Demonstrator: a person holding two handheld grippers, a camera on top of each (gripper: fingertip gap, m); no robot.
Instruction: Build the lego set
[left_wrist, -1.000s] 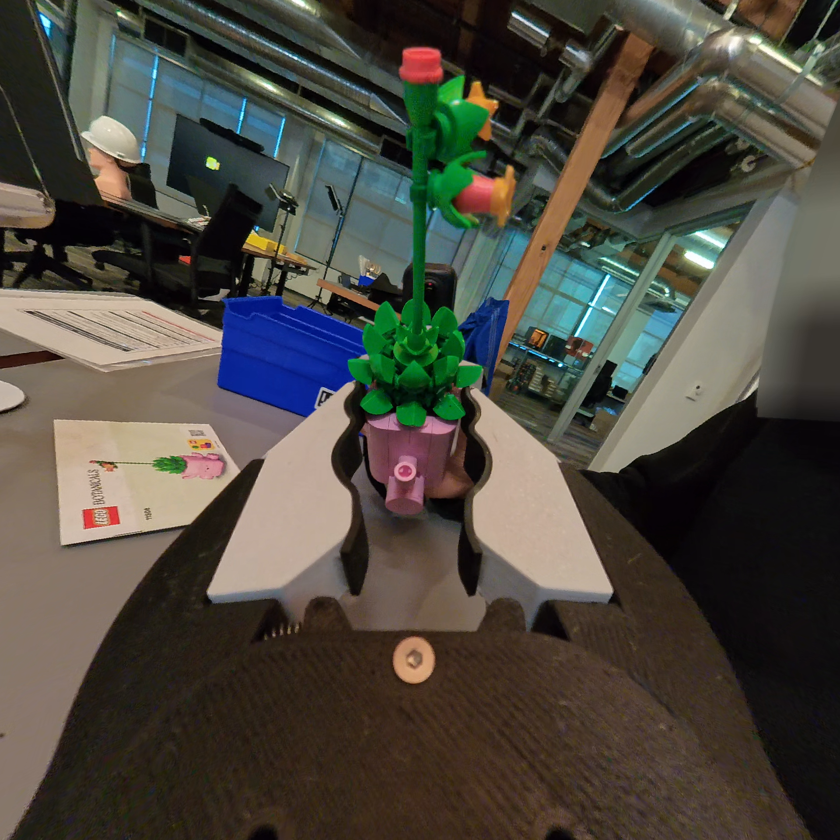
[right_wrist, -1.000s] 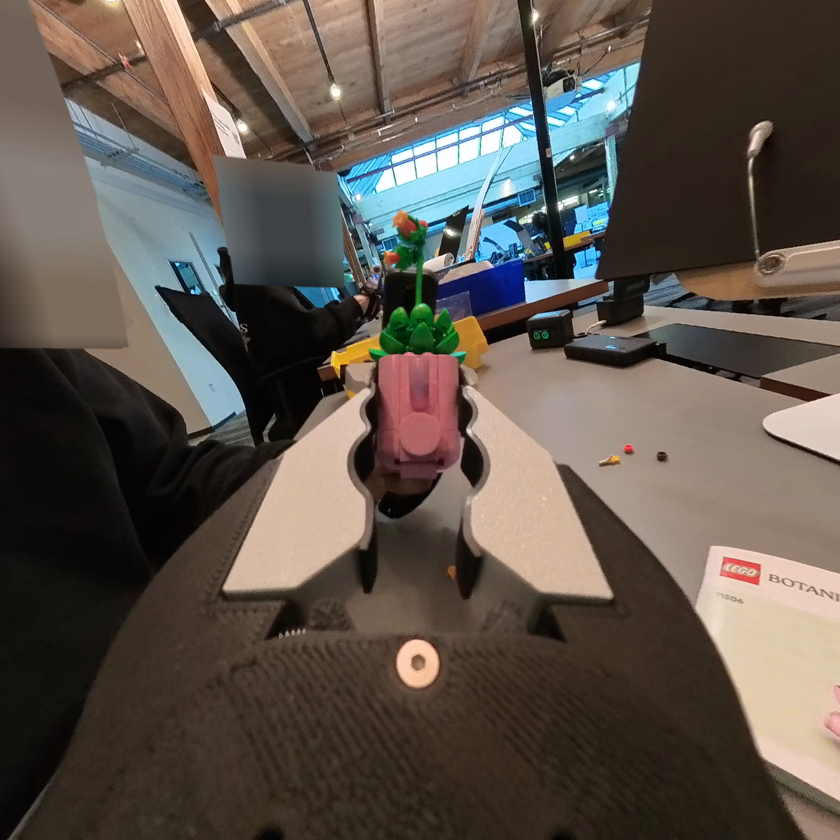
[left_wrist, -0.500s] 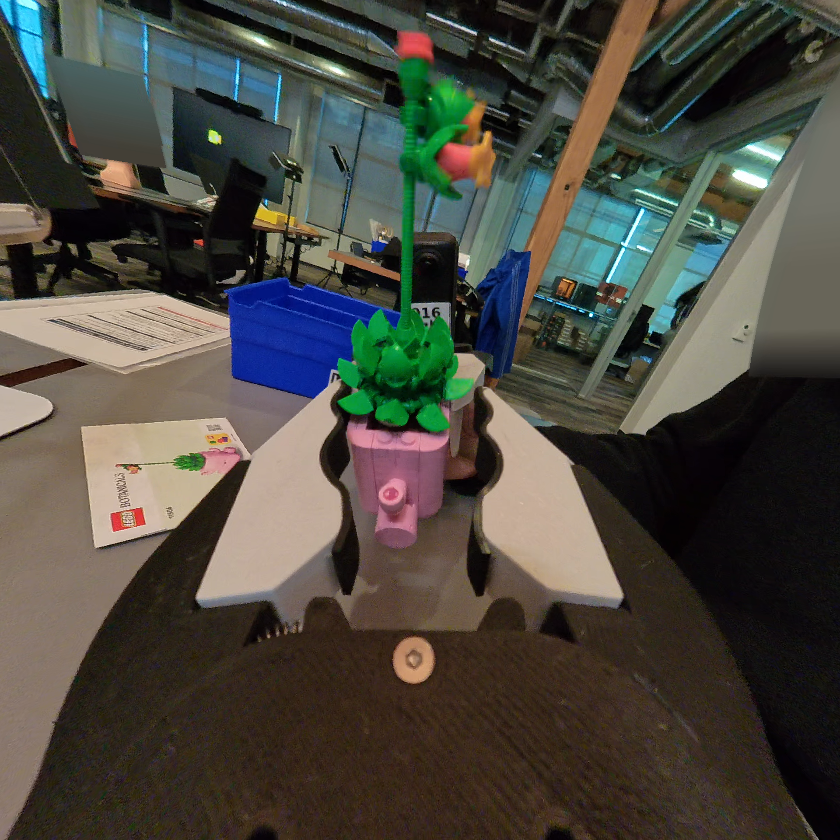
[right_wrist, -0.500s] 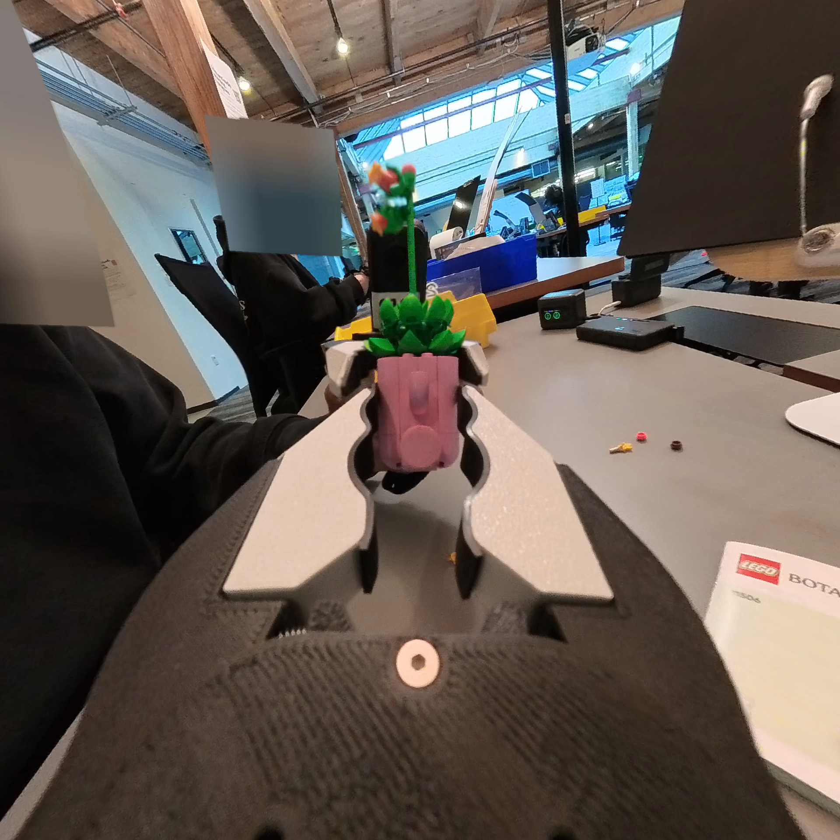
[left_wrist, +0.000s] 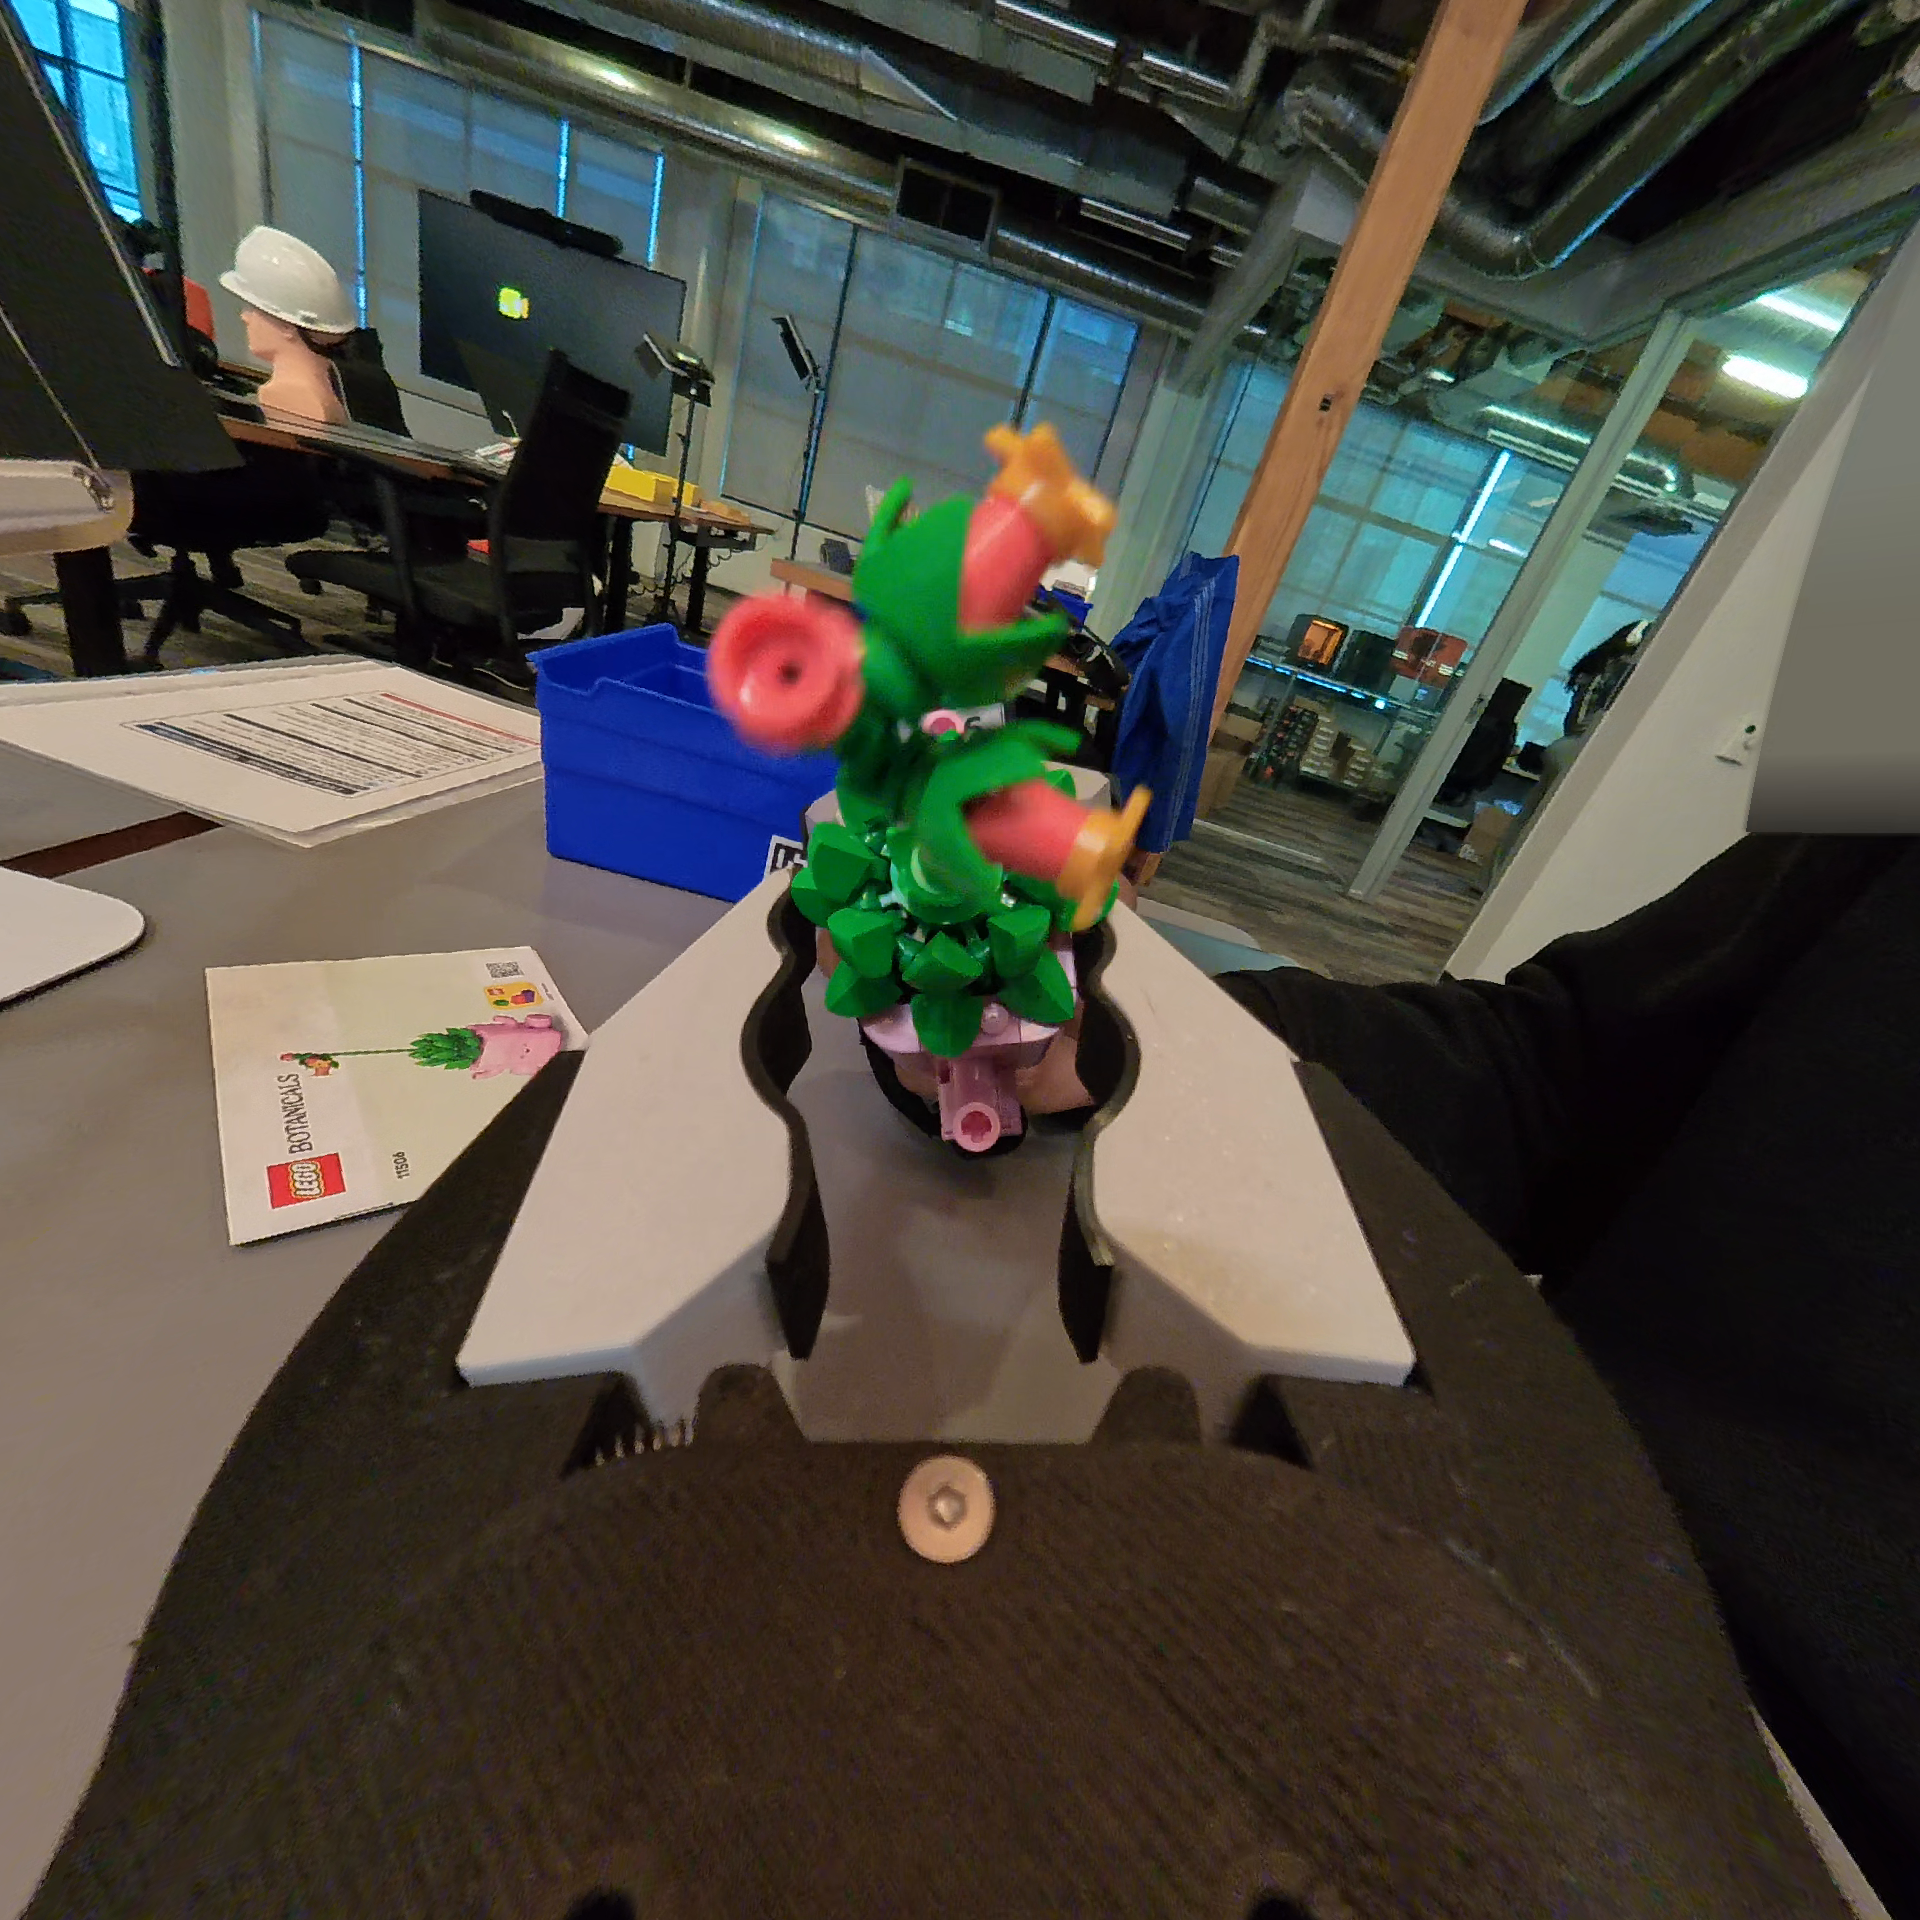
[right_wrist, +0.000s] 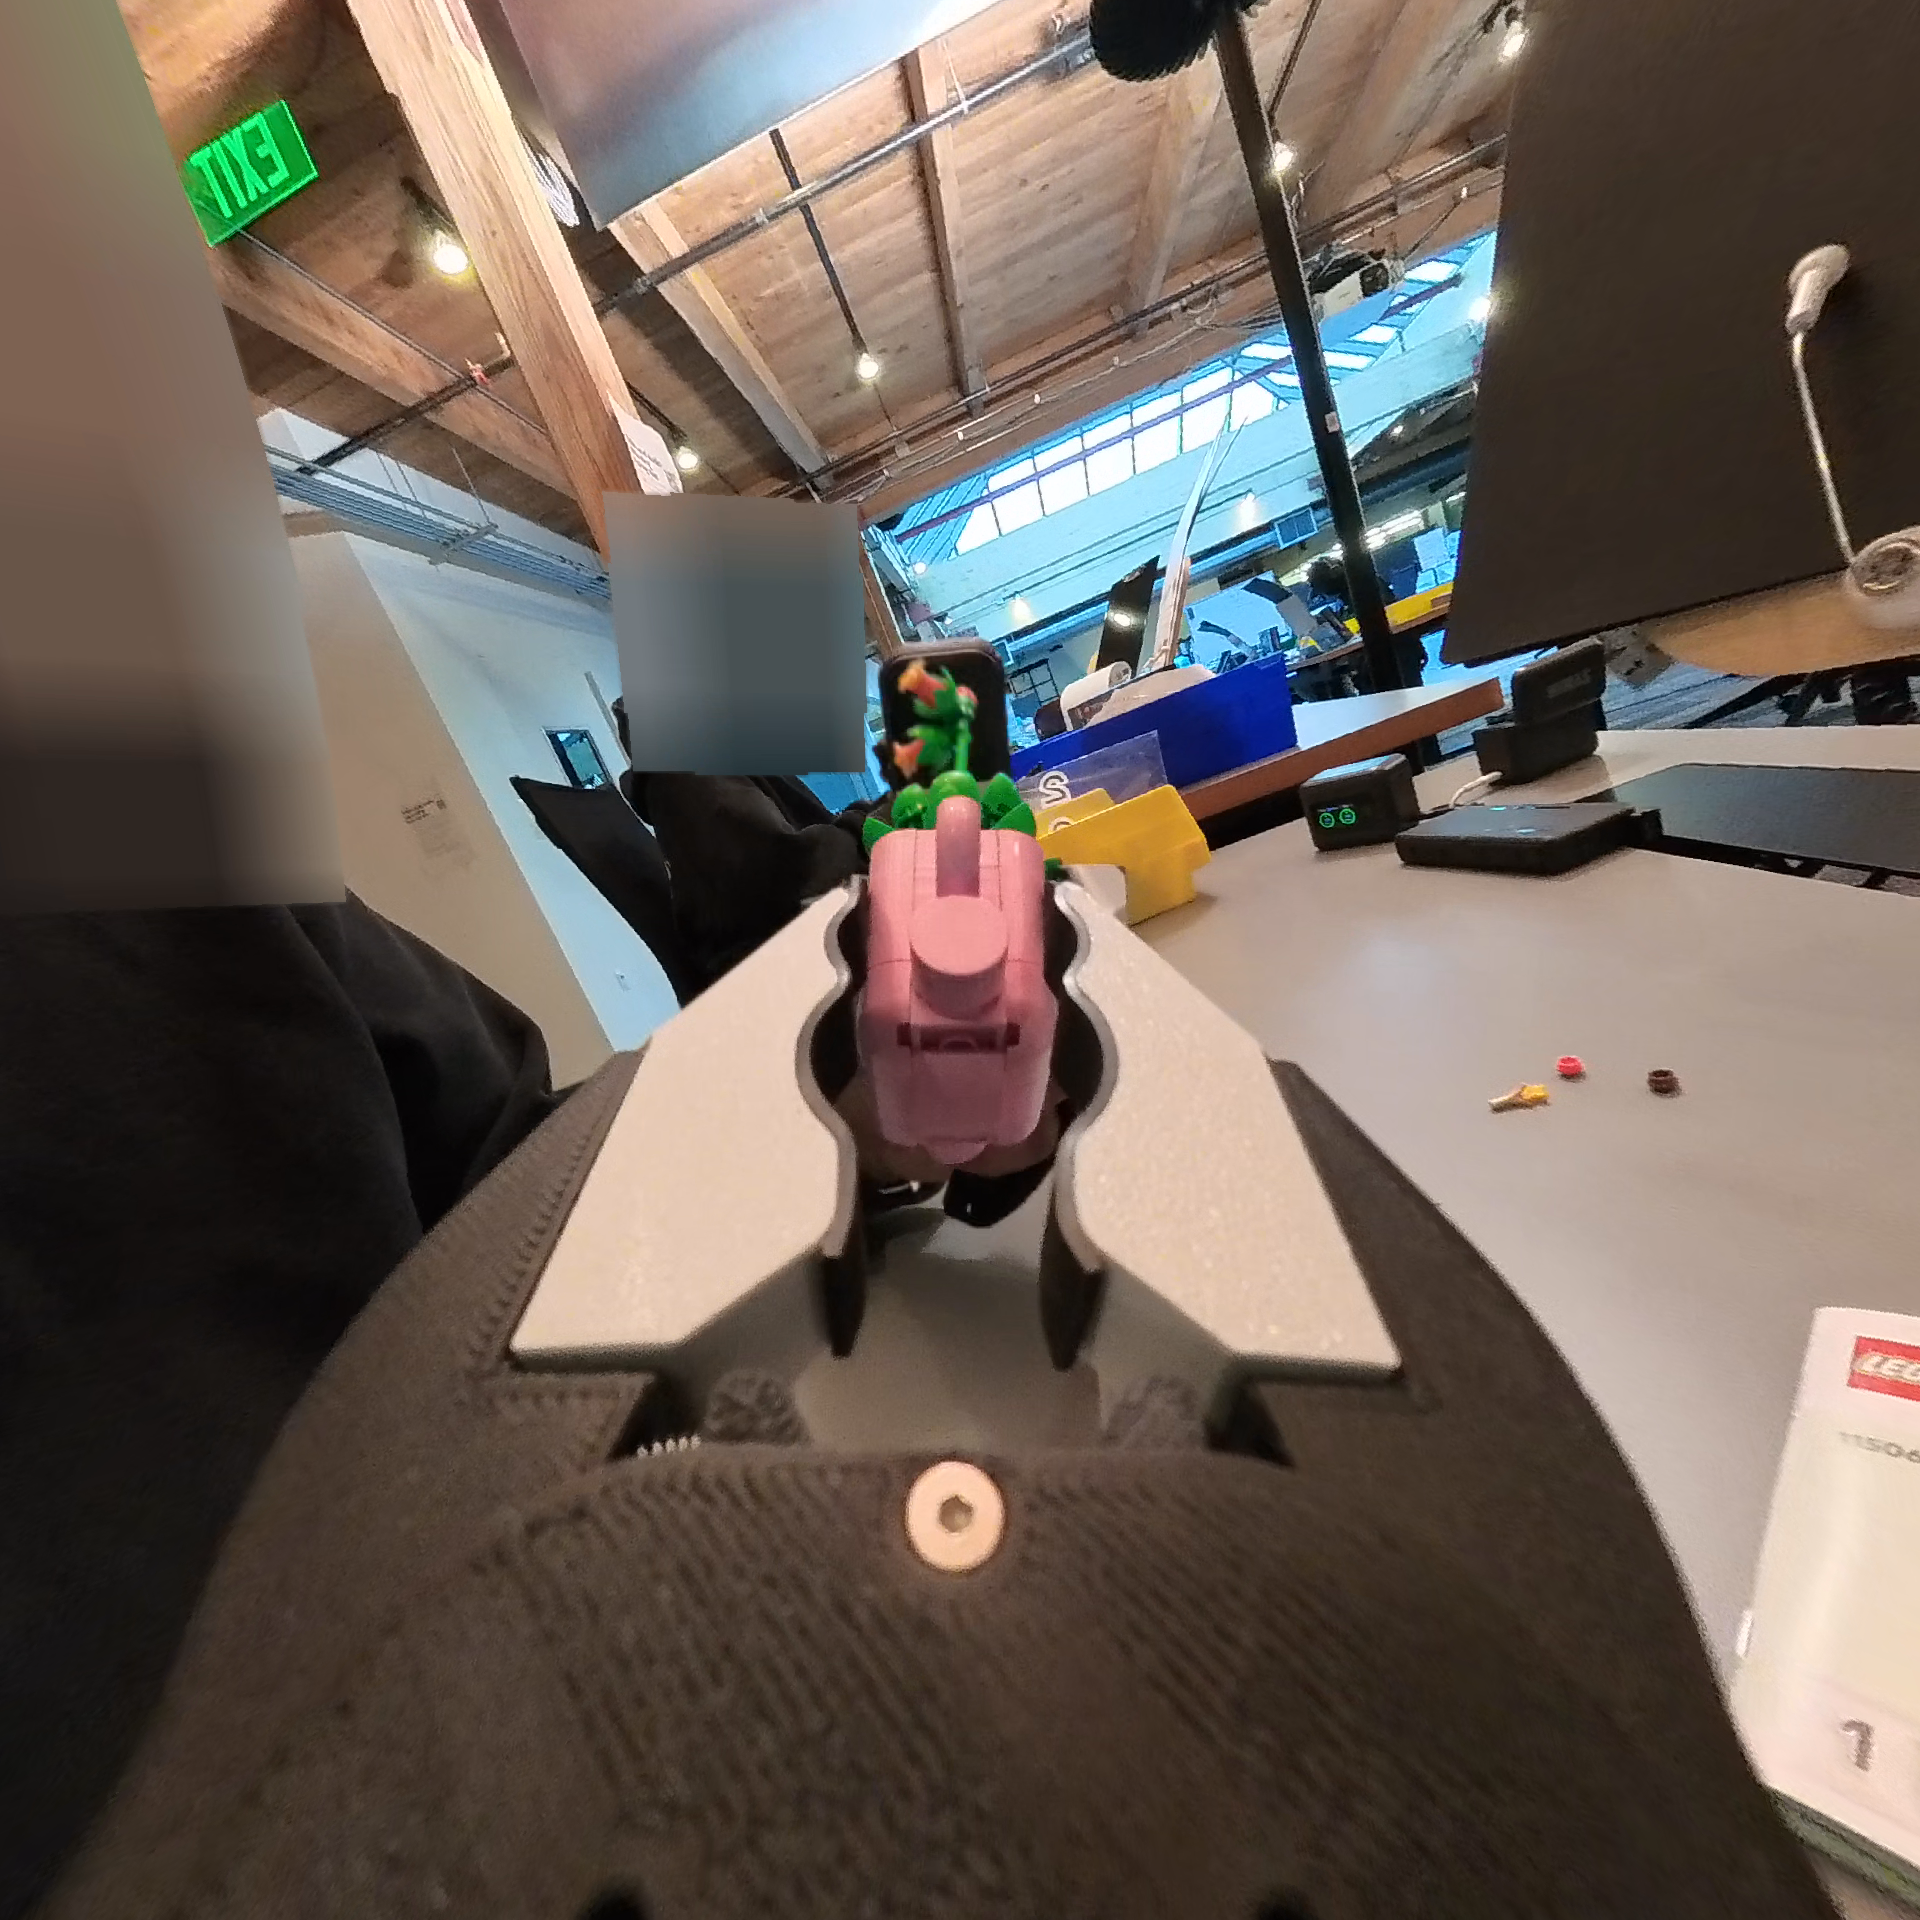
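1. 2 grey fingers of the left gripper (left_wrist: 940, 997) are seen flanking the pink brick pot with green leaves and a flowered stem (left_wrist: 935, 935) in the left wrist view. Contact cannot be told. The long stem is tilted toward this camera. A printed instruction booklet (left_wrist: 353, 1091) lies on the grey table (left_wrist: 104, 1351).

2. 1 pot (right_wrist: 951, 997) is clamped between the right gripper (right_wrist: 956, 987) fingers in the right wrist view, stem pointing away. 3 loose small pieces (right_wrist: 1569, 1081) are well apart to the right.

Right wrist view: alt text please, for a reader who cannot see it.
The right tongs grip a pink Lego pot with green leaves and flowers, tipped away from the camera. Three tiny loose pieces and an instruction booklet lie on the grey table.
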